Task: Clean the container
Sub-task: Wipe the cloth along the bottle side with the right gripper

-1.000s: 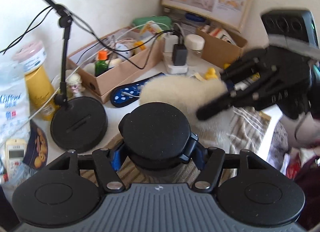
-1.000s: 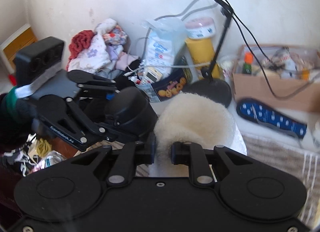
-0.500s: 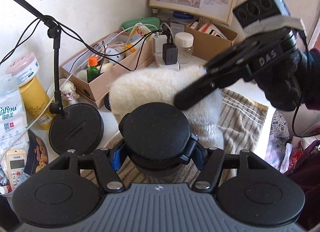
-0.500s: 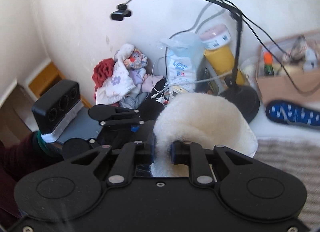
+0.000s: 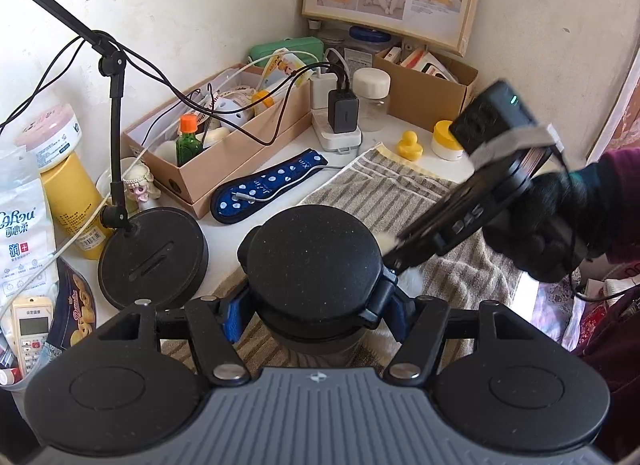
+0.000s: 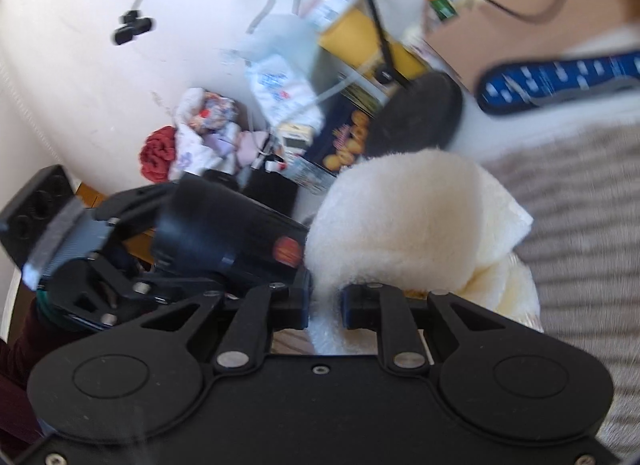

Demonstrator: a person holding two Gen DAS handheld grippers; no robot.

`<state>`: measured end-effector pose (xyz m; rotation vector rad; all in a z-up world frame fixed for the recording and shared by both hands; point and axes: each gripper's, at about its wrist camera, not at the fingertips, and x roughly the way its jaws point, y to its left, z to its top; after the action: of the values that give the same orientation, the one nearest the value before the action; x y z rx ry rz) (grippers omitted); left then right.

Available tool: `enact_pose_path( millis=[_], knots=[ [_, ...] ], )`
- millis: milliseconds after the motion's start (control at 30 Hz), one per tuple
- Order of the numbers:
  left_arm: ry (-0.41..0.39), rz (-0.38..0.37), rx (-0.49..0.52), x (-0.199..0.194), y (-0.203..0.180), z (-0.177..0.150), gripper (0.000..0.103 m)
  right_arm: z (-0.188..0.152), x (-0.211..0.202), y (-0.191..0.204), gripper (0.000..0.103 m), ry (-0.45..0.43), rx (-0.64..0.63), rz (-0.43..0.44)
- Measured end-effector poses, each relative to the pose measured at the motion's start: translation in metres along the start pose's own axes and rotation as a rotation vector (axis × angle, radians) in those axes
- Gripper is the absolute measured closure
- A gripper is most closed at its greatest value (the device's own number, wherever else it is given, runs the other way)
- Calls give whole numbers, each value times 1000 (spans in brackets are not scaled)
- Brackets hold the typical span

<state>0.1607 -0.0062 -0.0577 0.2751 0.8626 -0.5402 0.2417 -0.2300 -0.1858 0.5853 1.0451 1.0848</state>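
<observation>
Your left gripper [image 5: 314, 305] is clamped on the black container [image 5: 314, 265], one finger on each side just under its round lid, so you look down on the lid top. The container sits above the striped towel [image 5: 400, 193], which serves as the landmark here. In the right wrist view the container [image 6: 228, 233] lies tilted, its side with a round reddish sticker toward the cloth.

Your right gripper [image 6: 324, 307] is pinched on the fluffy cream cloth [image 6: 400, 225]; the cloth bulges up between and past the fingers and presses against the container's side. In the left wrist view, only a small tuft of the cloth [image 5: 386, 243] shows past the lid edge, with the right gripper [image 5: 400, 255] angled in from over the towel's right part.

Beyond the towel's far edge: a blue dotted pad [image 5: 264, 189], a cardboard box [image 5: 240, 153] of bottles and cables, a white power strip [image 5: 338, 137], a yellow duck [image 5: 409, 147]. Left of the towel stands the round black stand base [image 5: 154, 257].
</observation>
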Motion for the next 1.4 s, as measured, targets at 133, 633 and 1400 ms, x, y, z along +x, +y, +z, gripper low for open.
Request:
enact_pose_path(
  millis=[133, 633, 1400],
  knots=[
    [-7, 7, -11, -1, -1, -1, 39, -9, 13, -19, 88, 29, 53, -47],
    [-20, 16, -22, 1, -3, 0, 39, -24, 9, -7, 88, 130, -46, 10],
    [-156, 110, -183, 27, -10, -23, 39, -26, -12, -1, 88, 10, 2, -20]
  ],
)
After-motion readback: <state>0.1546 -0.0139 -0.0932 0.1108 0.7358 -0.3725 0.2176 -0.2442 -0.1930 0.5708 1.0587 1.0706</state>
